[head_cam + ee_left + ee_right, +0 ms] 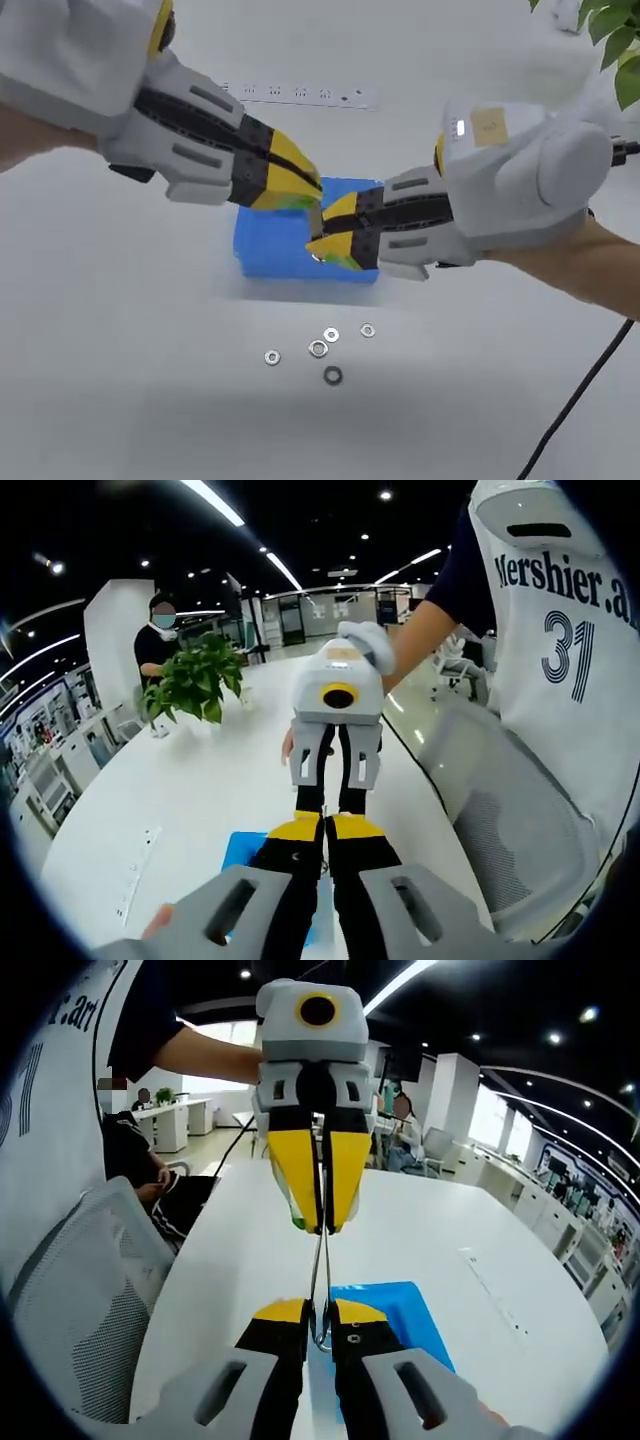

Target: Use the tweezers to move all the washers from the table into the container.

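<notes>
Both grippers meet tip to tip over a blue container (270, 250) on the white table. My left gripper (305, 190) comes in from the upper left, my right gripper (325, 235) from the right. Thin metal tweezers (320, 1270) run between them. One end sits in the shut yellow-tipped jaws of the left gripper (320, 1225), the looped end between the shut jaws of the right gripper (320, 1312). Several small metal washers (318, 348) lie loose on the table in front of the container. The left gripper view has its own jaws (325, 825) together above the container (240, 850).
A white power strip (300, 95) lies at the back of the table. A green plant (615, 40) stands at the far right corner. A black cable (580, 400) trails off the right side. A grey mesh chair (500, 810) stands beside the table.
</notes>
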